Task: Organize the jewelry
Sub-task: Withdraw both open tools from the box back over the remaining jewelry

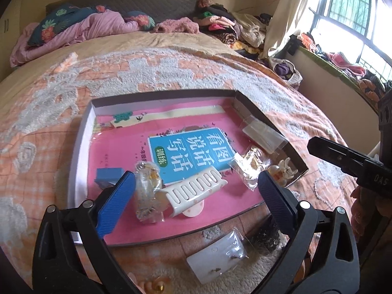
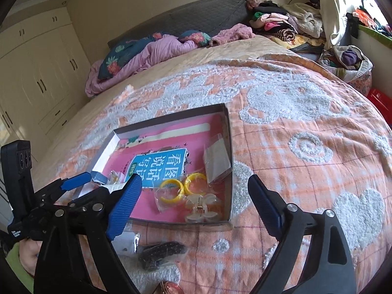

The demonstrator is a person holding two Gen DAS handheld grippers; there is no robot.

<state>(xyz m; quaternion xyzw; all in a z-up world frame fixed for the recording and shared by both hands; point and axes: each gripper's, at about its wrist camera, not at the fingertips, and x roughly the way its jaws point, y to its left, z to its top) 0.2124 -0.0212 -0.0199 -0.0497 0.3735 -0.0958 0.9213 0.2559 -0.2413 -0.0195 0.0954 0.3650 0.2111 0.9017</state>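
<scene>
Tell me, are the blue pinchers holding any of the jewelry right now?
No. The left gripper and the right gripper both stand wide open, with nothing pinched; the jewelry lies loose in the box.

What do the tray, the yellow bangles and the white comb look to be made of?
Tray: likely cardboard, thin flat walls with folded corners. Yellow bangles: probably glossy plastic or resin, smooth with highlights, inside a clear crinkly bag. White comb: looks like moulded plastic, smooth and slotted, semi-gloss.
</scene>
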